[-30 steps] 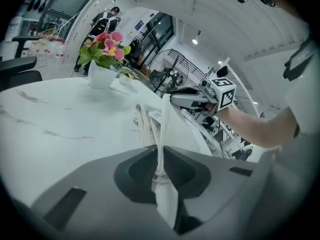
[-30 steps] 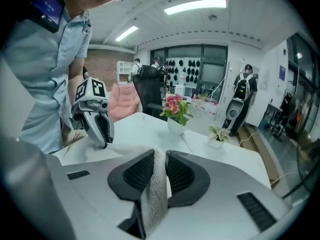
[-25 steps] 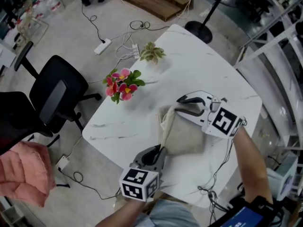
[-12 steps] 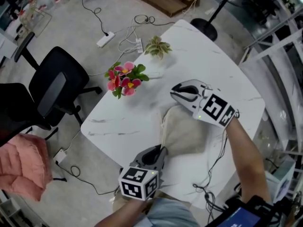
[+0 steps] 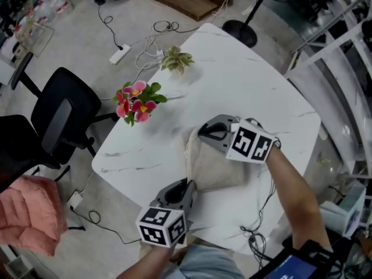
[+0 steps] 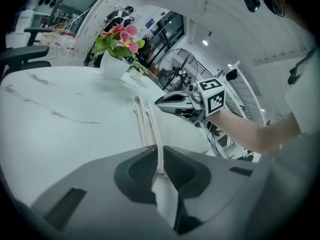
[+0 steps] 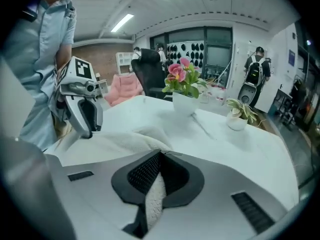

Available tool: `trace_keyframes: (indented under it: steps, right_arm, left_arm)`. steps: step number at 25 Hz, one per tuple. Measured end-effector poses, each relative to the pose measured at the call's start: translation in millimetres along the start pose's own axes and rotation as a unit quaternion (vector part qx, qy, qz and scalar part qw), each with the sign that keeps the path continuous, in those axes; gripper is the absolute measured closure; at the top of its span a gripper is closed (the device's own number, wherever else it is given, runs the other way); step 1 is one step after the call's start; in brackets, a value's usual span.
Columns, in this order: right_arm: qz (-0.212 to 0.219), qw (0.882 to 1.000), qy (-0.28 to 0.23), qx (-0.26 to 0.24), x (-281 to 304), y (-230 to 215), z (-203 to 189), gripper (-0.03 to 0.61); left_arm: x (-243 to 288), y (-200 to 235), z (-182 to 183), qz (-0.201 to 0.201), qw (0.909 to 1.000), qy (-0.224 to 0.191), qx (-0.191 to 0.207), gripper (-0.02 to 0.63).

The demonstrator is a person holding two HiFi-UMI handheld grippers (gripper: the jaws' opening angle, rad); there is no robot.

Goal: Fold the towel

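1. We see the towel (image 5: 216,166), beige and partly folded, lying on the white marble-patterned table (image 5: 250,80), on the side nearest the person.
2. We find the left gripper (image 5: 187,185) at the towel's near left corner. Its jaws are pressed together on the layered edge, and in the left gripper view a thin strip of cloth runs up between the pads.
3. We find the right gripper (image 5: 201,133) at the towel's far left corner, low over the table. Its jaws have just been closing. In the right gripper view they pinch a fold of nubbly fabric, with more cloth bunched just ahead of them.
4. Between the two grippers, the towel's left edge lies as a narrow stack of layers, roughly straight.
5. We note a pot of pink flowers (image 5: 135,100) near the table's left edge and a small green plant (image 5: 175,58) towards its far corner, both well apart from the towel.
6. On the floor to the left we see a black office chair (image 5: 61,118), a pink garment (image 5: 26,214) and a white power strip (image 5: 119,54) with loose cables beside it.
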State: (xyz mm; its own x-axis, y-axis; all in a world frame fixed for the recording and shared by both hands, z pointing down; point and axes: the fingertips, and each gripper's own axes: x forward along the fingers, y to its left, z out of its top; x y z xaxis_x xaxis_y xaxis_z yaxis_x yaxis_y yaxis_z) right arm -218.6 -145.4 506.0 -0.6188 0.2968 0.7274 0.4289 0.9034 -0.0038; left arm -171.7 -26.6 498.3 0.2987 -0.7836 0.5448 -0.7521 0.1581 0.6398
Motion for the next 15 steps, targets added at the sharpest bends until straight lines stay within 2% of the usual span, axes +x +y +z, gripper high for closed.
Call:
trace_keyframes:
  steps: [3,6,8,12,15]
  right_arm:
    - [-0.024,1.000,-0.008,0.003,-12.6,-5.4,8.8,0.534]
    - [-0.072,0.995,-0.046,0.048,-61.3,-6.0,21.1,0.520]
    - [-0.095,0.990,-0.065,0.081,-94.7,11.8,16.8,0.529]
    - [-0.104,0.978,-0.063,0.167,-105.2,92.2,-24.3,0.537]
    - [-0.118,0.968,-0.044,0.215,-82.8,123.9,-64.2,0.544]
  left_arm:
    - [1.5,3.5,-0.8,0.004,1.0000,0.004,-0.004,0.573]
    - [0.7,4.5,-4.8,0.003,0.9999,0.009,-0.007,0.572]
    - [0.8,5.1,-5.5,-0.001,0.9999,0.012,-0.010,0.572]
    - [0.0,5.9,-6.0,-0.008,0.9997,0.024,0.001,0.572]
    - [0.9,6.7,-5.6,-0.013,0.9992,0.034,0.017,0.572]
